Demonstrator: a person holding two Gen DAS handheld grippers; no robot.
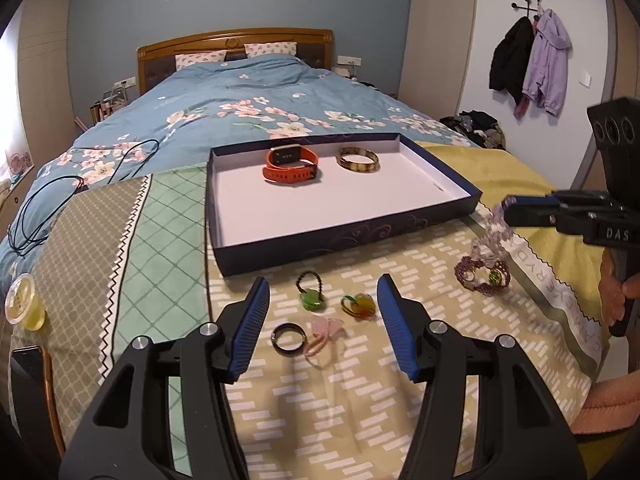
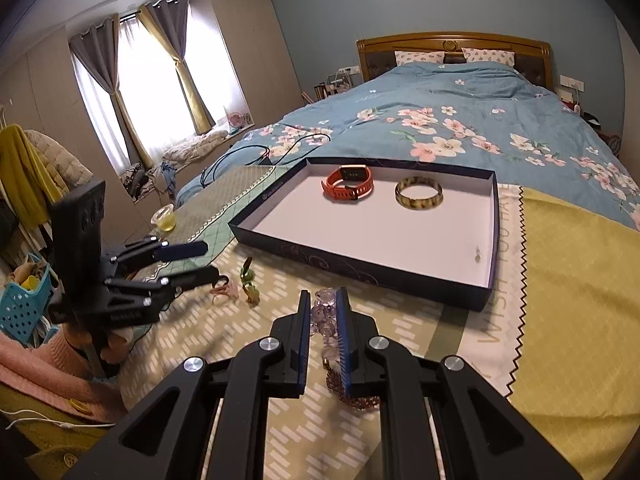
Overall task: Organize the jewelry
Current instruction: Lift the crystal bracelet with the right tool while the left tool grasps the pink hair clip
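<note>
Bead bracelet (image 2: 325, 312) — pinched between closed right gripper (image 2: 323, 300) jaws near the tray (image 1: 344, 242); its length hangs down to the blanket (image 1: 340, 392). Left gripper (image 1: 322, 292) — jaws open, empty, above small trinkets.

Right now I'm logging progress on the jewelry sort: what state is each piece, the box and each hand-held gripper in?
Box: open, lidless, on the bed.
Orange watch: in the box, strap looped.
Tortoiseshell bangle: in the box, lying flat.
Pale purple bead bracelet: pinched, partly lifted.
Dark purple bracelet: on the blanket.
Black ring: on the blanket.
Left hand-held gripper: open, empty.
Right hand-held gripper: shut on the pale purple bead bracelet.
</note>
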